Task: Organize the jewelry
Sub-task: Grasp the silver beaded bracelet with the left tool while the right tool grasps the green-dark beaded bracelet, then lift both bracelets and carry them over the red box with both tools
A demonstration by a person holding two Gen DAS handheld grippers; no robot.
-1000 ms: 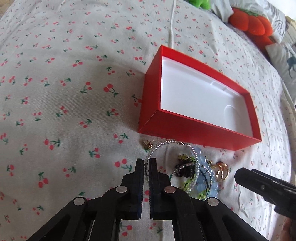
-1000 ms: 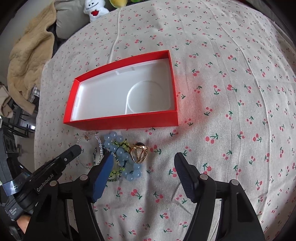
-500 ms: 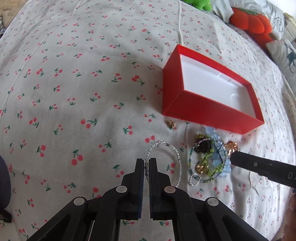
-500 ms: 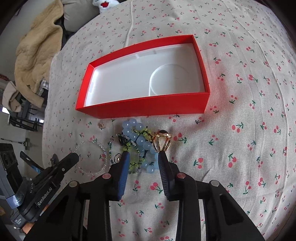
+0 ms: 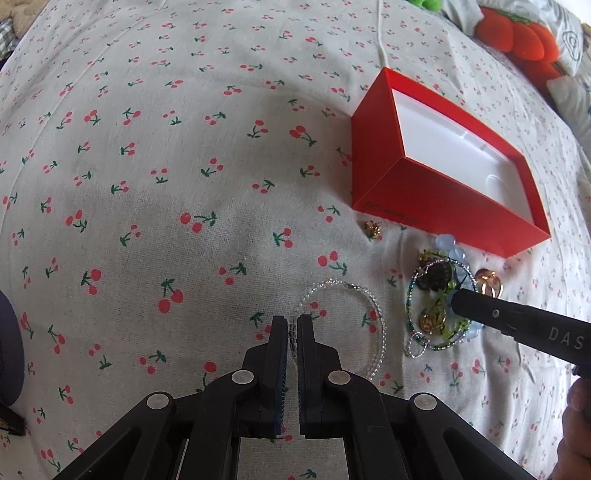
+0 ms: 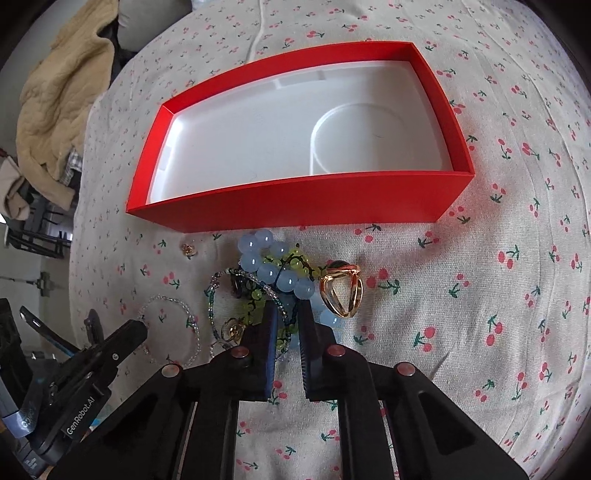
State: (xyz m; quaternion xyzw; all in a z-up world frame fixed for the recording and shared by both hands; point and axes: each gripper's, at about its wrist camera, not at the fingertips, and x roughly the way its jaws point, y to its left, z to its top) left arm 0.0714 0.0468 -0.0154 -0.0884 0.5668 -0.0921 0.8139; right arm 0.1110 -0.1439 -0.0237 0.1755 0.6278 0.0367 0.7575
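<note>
An open red box [image 5: 384, 173] [image 6: 295, 203] with a white empty inside lies on the cherry-print cloth. In front of it is a tangle of jewelry: a pale blue bead bracelet [image 6: 273, 273], a green bead bracelet [image 6: 291, 260], a gold ring [image 6: 341, 291] [image 5: 489, 286] and a small gold earring [image 5: 372, 229] [image 6: 188, 249]. My left gripper [image 5: 292, 323] is shut on a clear bead bracelet [image 5: 369, 299], which also shows in the right wrist view [image 6: 184, 310]. My right gripper [image 6: 286, 314] is shut on the blue and green bead tangle.
Orange plush toys [image 5: 517, 33] lie at the far right of the bed. A beige blanket [image 6: 55, 96] hangs off the far left edge. A white cord [image 5: 380, 33] runs across the cloth behind the box.
My left gripper has pulled the clear bracelet left, away from the pile. My right gripper has closed from wide open onto the bead tangle and moved nearer the box.
</note>
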